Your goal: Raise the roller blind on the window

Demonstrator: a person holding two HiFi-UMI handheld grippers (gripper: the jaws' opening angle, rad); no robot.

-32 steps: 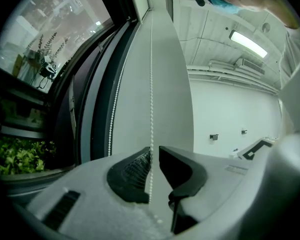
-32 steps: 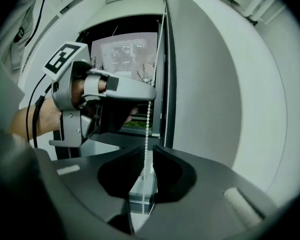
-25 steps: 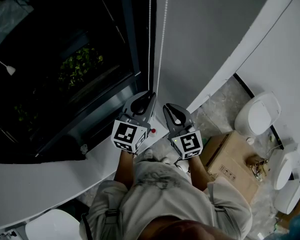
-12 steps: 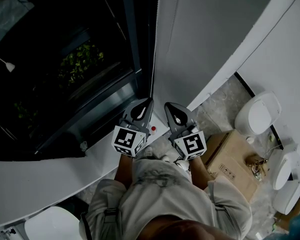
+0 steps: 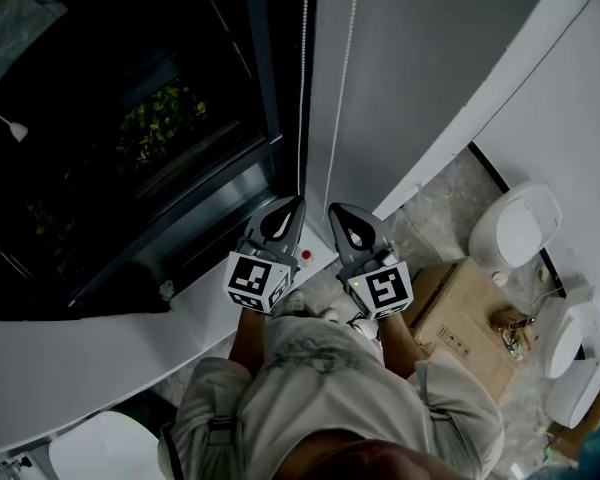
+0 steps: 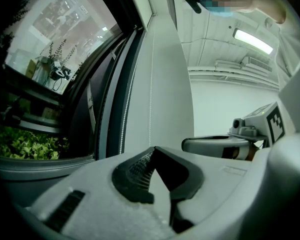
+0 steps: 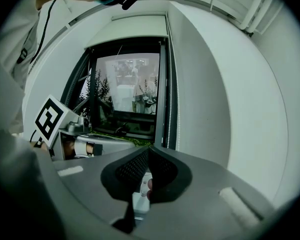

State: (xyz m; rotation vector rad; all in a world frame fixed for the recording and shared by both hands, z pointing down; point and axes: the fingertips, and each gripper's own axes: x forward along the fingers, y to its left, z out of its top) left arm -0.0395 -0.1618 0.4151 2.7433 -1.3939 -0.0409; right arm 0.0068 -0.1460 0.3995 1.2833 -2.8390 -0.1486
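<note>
Two strands of the blind's white bead chain (image 5: 302, 88) hang beside the dark window frame. My left gripper (image 5: 298, 200) points at the window, shut on the straight left strand. In the left gripper view the chain (image 6: 150, 109) runs down into the closed left gripper (image 6: 152, 149). My right gripper (image 5: 332, 208) sits just to its right, jaws together. The slanted right strand (image 5: 342, 78) ends near its tip, and I cannot tell if it is pinched. In the right gripper view the chain (image 7: 170, 109) passes right of the right gripper (image 7: 149, 148), and the pale blind (image 7: 132, 31) sits high in the window.
A white windowsill (image 5: 100, 358) runs below the grippers, with a small red-topped item (image 5: 307, 259) on it. Green plants (image 5: 160, 128) show outside the glass. On the floor at right lie a cardboard box (image 5: 460, 318) and white ceramic fixtures (image 5: 520, 228).
My left gripper has sunk a little and its jaws have shut on the left chain strand. The right strand has swung out to the right. The right gripper has stayed put.
</note>
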